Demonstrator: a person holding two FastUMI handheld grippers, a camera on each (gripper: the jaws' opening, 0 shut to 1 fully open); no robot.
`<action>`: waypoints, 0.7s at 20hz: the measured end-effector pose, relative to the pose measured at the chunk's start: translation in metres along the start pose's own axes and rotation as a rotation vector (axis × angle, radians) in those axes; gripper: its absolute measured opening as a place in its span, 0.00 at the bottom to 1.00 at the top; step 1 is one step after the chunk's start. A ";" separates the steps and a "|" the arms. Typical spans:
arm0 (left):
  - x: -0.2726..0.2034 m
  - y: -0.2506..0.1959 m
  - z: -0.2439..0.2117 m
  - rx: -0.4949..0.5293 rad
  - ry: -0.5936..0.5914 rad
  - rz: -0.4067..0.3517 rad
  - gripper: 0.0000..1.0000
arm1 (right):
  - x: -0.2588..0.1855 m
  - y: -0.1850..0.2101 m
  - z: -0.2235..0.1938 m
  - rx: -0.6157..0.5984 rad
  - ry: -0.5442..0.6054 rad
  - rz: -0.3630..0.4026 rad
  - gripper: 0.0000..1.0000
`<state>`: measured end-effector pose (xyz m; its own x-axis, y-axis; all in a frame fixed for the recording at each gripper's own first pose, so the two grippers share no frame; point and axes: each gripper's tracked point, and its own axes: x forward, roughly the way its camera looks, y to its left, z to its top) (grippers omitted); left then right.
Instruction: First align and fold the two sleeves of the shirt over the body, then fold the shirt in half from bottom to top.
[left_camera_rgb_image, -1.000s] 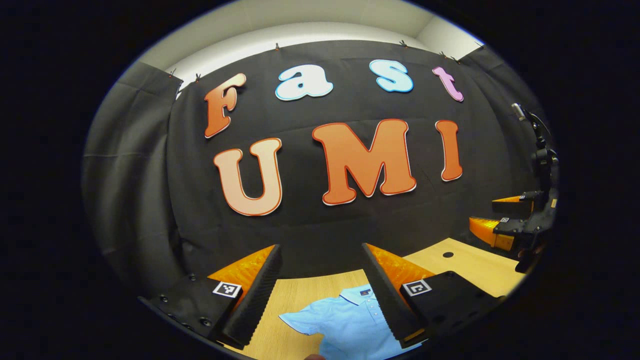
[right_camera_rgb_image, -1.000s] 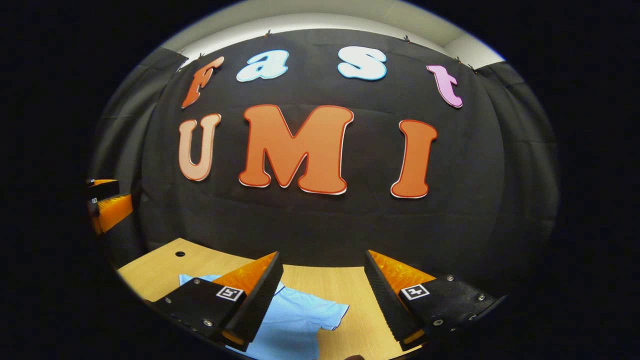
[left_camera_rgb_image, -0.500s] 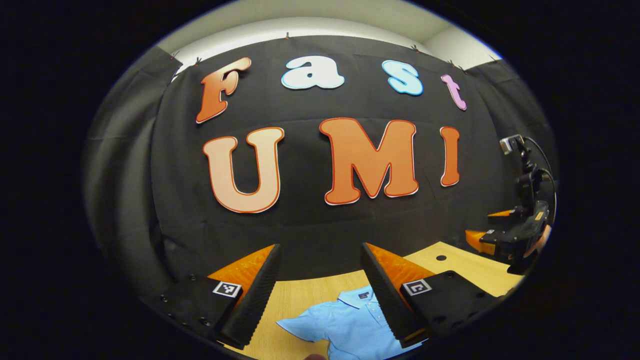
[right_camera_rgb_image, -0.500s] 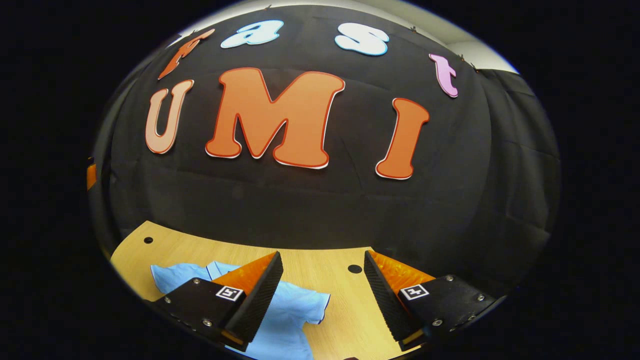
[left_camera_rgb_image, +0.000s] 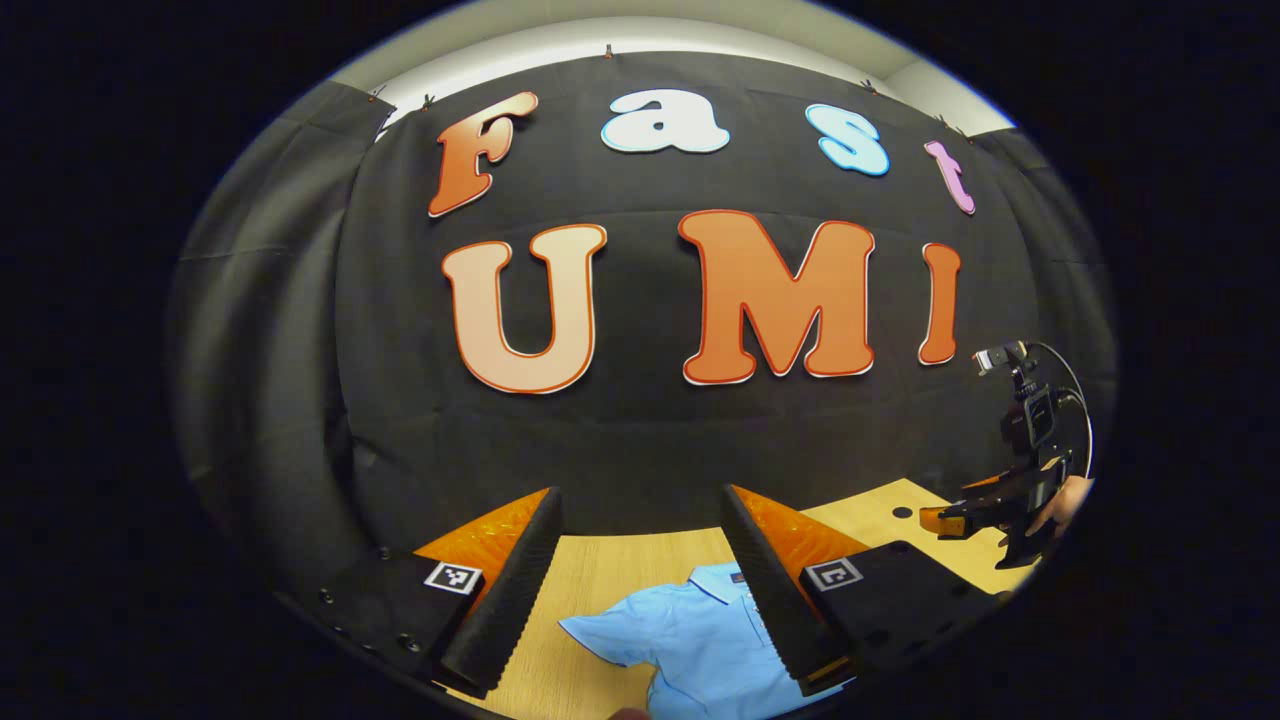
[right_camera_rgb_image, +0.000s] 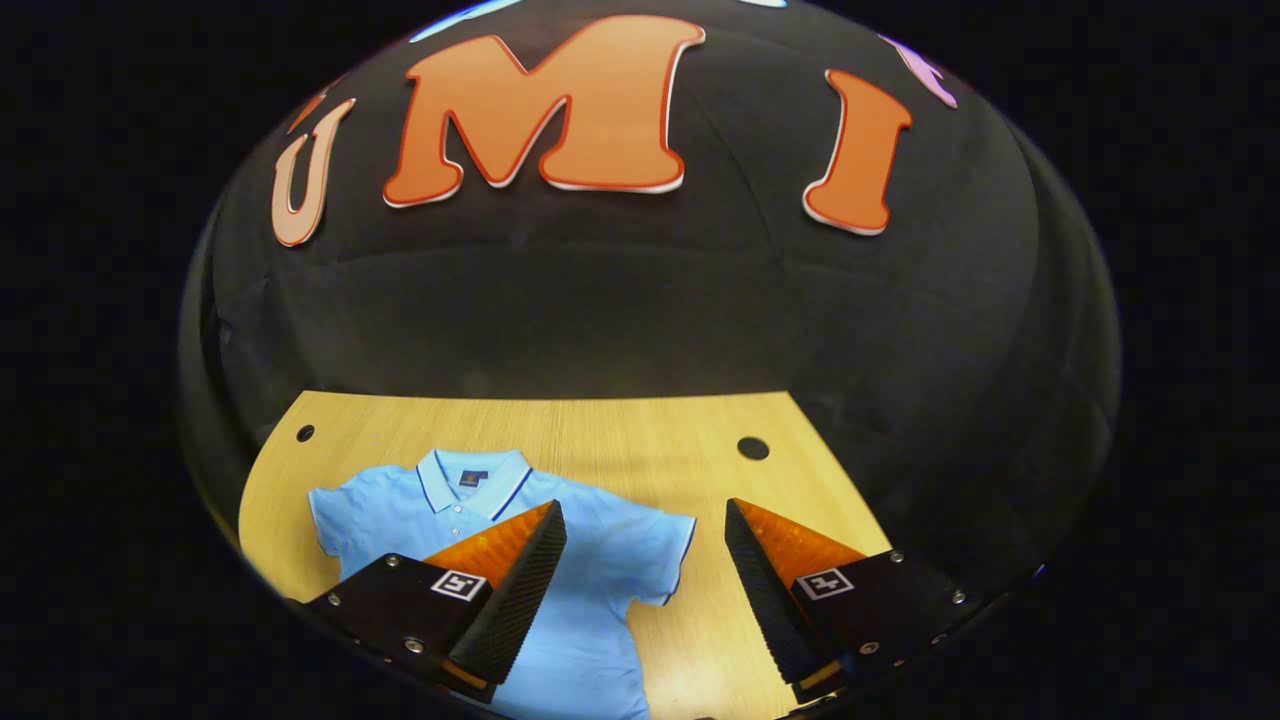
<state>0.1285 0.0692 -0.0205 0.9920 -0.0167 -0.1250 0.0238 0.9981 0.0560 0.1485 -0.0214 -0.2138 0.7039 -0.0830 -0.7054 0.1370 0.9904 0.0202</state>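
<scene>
You are holding the right tongs (right_camera_rgb_image: 645, 590) spread wide with nothing between the fingers, hovering above the table (right_camera_rgb_image: 620, 440) and tipped down toward it. The gap between those fingers is framing the shirt's sleeve (right_camera_rgb_image: 668, 550) on that side, which is probably why you are aiming them there: that sleeve looks like the first thing to fold. The left tongs (left_camera_rgb_image: 640, 585) are also spread wide and gripping nothing, hanging above the table and pointing more toward the booth's black cloth wall (left_camera_rgb_image: 300, 350) than at the cloth below.

The shirt (right_camera_rgb_image: 560, 560) is a light blue polo, lying flat and face up on the pale wooden table. Its collar (right_camera_rgb_image: 472, 478) is pointing away from you toward the wall, and both short sleeves are lying spread out to the sides, so no fold appears to have been made yet. In the left gripper view, the other sleeve (left_camera_rgb_image: 610, 632) is showing between the fingers, with the collar just beyond it.

Farther off in the left gripper view, the right tongs are showing at the far right edge, above the table, with part of a hand (left_camera_rgb_image: 1060, 500) behind them. Two small dark round holes, one (right_camera_rgb_image: 752, 448) on the right and one (right_camera_rgb_image: 305, 433) on the left, are sitting in the tabletop, well apart from each other and beyond the shirt.
</scene>
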 end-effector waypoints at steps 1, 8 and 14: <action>-0.003 0.000 -0.003 -0.001 0.007 0.015 0.99 | 0.009 -0.001 -0.009 0.005 0.039 0.011 0.96; -0.018 0.000 -0.028 0.001 0.102 0.120 0.99 | 0.059 -0.017 -0.061 0.071 0.301 0.049 0.93; -0.043 0.010 -0.036 0.070 0.146 0.220 1.00 | 0.099 -0.028 -0.092 0.089 0.424 0.035 0.86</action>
<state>0.0820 0.0818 -0.0499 0.9459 0.2139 -0.2438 -0.1767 0.9702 0.1658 0.1498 -0.0469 -0.3492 0.3637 0.0220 -0.9313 0.1909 0.9767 0.0976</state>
